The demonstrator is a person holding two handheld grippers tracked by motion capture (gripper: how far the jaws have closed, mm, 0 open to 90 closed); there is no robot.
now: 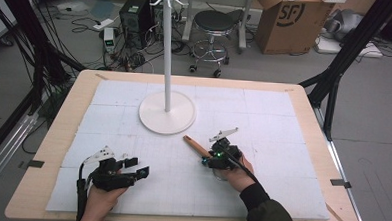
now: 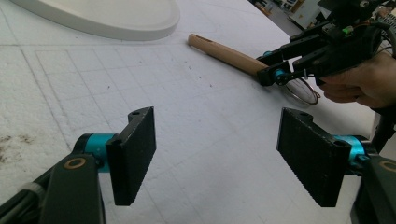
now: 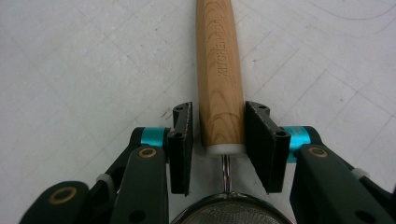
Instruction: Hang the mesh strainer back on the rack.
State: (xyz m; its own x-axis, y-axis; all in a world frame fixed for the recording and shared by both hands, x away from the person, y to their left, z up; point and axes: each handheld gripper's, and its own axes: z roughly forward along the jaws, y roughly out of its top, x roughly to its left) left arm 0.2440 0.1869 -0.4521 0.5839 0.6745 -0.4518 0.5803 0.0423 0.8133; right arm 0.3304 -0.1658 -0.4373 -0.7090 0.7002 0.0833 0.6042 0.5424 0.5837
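Lying on the white foam-covered table (image 1: 284, 109), a wooden-handled strainer (image 3: 219, 70) sits near the white stand (image 1: 167, 111). The right gripper (image 3: 218, 140) brackets its handle, pads nearly touching; the left gripper (image 2: 217, 154) gapes empty. Cables, a stool (image 1: 213, 23) and a cardboard box (image 1: 288, 19) stand behind.

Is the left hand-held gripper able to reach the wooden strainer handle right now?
Probably yes: bare mat lies between the open left hand-held gripper and the wooden handle, though the right hand-held gripper already straddles its near end.
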